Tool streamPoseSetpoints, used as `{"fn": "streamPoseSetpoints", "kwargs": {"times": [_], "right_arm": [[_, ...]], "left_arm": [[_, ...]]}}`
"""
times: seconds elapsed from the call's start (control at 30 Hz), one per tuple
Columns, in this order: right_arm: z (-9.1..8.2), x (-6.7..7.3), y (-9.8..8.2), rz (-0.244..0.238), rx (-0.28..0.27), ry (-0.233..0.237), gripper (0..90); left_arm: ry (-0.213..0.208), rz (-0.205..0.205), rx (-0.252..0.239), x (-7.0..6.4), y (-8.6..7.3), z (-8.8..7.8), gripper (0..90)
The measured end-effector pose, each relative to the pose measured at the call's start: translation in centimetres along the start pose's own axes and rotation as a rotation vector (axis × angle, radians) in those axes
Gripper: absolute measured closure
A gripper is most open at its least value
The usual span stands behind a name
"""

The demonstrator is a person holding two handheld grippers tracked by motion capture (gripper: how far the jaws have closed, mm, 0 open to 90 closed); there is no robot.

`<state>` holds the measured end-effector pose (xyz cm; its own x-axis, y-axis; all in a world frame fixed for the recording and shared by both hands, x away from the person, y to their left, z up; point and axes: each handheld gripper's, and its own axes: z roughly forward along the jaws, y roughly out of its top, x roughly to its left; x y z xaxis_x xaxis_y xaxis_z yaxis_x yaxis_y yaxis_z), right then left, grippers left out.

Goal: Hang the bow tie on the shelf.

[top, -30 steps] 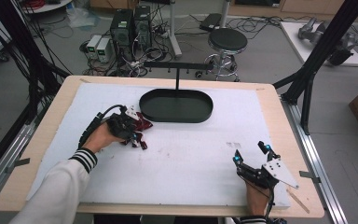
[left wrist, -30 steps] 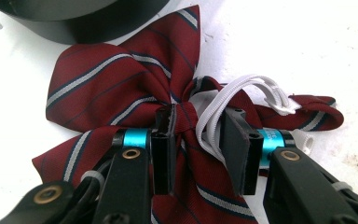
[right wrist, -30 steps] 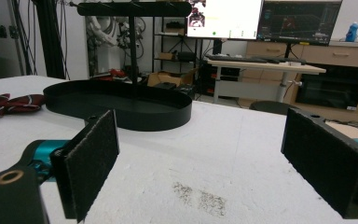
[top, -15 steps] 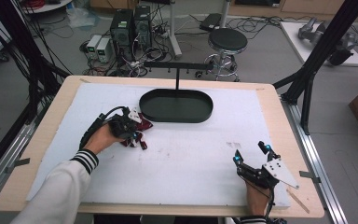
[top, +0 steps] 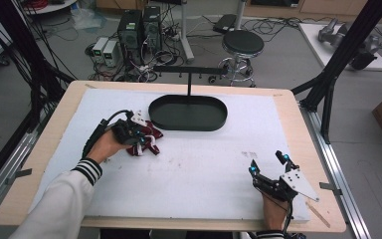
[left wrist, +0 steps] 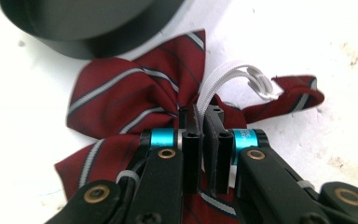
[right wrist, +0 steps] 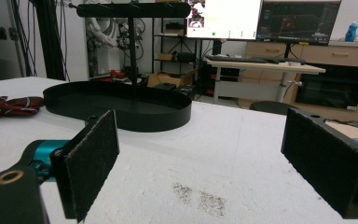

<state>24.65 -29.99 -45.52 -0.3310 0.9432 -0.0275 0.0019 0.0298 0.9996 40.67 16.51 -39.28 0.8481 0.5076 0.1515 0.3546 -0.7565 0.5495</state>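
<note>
Bow tie [left wrist: 121,100] beside black tray [top: 188,112]; left gripper [left wrist: 200,122] jaws clamped on its white elastic strap [left wrist: 223,74]. Right gripper [top: 268,167] jaws wide apart, holding nothing, near table [top: 298,124] corner.

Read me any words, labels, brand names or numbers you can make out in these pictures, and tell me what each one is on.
No text can be read.
Two monitors in the right gripper view show screen content, too small and blurred to read.
The striped bow tie, black tray stand and both hand-held grippers bear no visible lettering.
</note>
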Motion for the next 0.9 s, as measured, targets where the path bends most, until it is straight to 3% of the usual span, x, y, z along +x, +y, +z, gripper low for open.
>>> {"fn": "streamPoseSetpoints", "kwargs": {"times": [0.13,0.4,0.9], "right_arm": [[0.0,0.0,0.0,0.0,0.0,0.0,10.2],[0.0,0.0,0.0,0.001,0.0,-0.002,10.3],[0.0,0.0,0.0,-0.003,-0.002,-0.003,10.3]], "left_arm": [[0.007,-0.024,-0.054,0.3,0.1,-1.0,86.3],[0.018,-0.096,-0.208,1.3,0.7,-3.3,86.9],[0.062,-0.091,-0.281,2.1,3.0,-5.7,86.9]]}}
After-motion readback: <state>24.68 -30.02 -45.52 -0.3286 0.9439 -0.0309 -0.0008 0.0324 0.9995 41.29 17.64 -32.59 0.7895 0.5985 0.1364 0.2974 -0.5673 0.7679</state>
